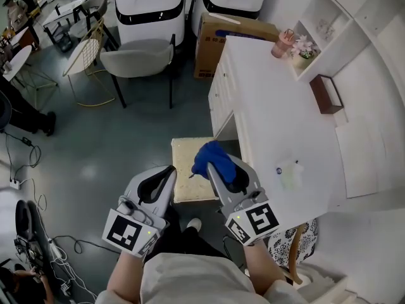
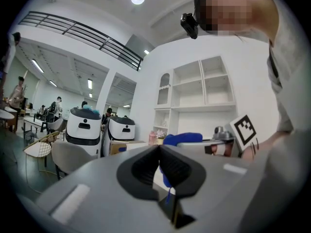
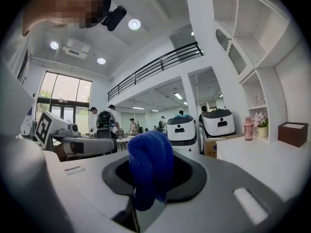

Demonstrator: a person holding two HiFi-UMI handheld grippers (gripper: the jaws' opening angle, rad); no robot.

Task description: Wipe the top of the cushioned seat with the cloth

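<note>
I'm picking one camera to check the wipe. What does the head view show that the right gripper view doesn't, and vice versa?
Head view only: the cushioned seat and the grey chair. Right gripper view only: the balcony railing and ceiling lights. Both: the blue cloth pinched in the right claw, the white desk and the pink cup.

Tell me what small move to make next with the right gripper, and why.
Probably lower the right gripper until the blue knitted cloth presses on the cream square cushioned seat. The cloth is clamped in its jaws and sits over the seat's right side in the head view, but its own view looks across the white desk top, so the cloth seems held above the cushion.
</note>
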